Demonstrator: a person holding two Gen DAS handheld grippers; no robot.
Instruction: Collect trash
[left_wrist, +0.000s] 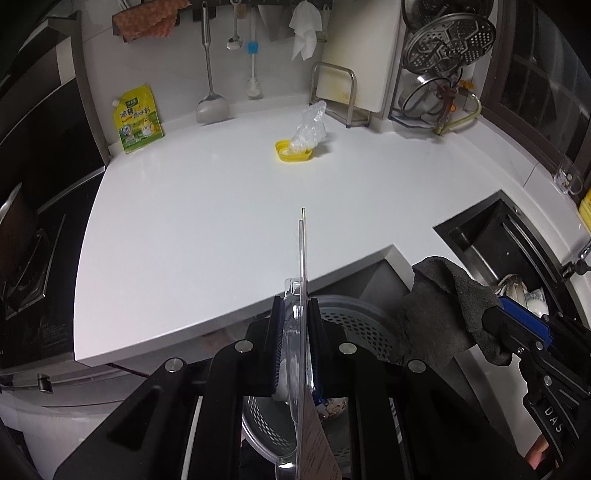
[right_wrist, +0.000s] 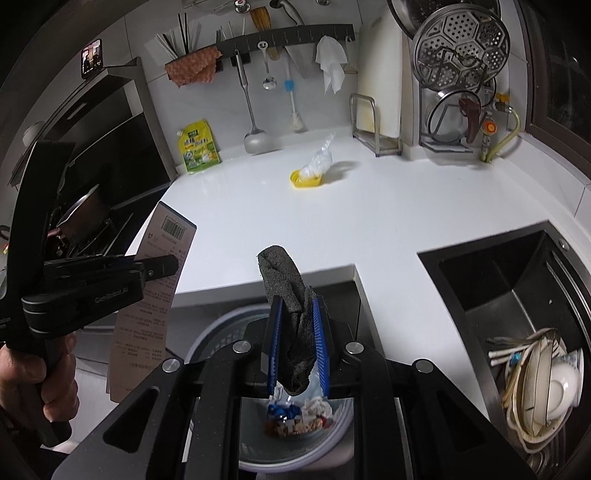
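Both fisheye views bend straight lines hard toward the edges, and the corners fall off into black vignette. Cool, even light from above makes the white table (left_wrist: 207, 221) the brightest area, with only mild sheen and soft, faint shadows. The stove side at left and the sink (right_wrist: 517, 288) stay dim. Focus is sharp mid-frame; the close black claw bodies look slightly soft.

Two wrist fisheyes, angled down, side by side, sharing the white countertop (left_wrist: 221, 206).
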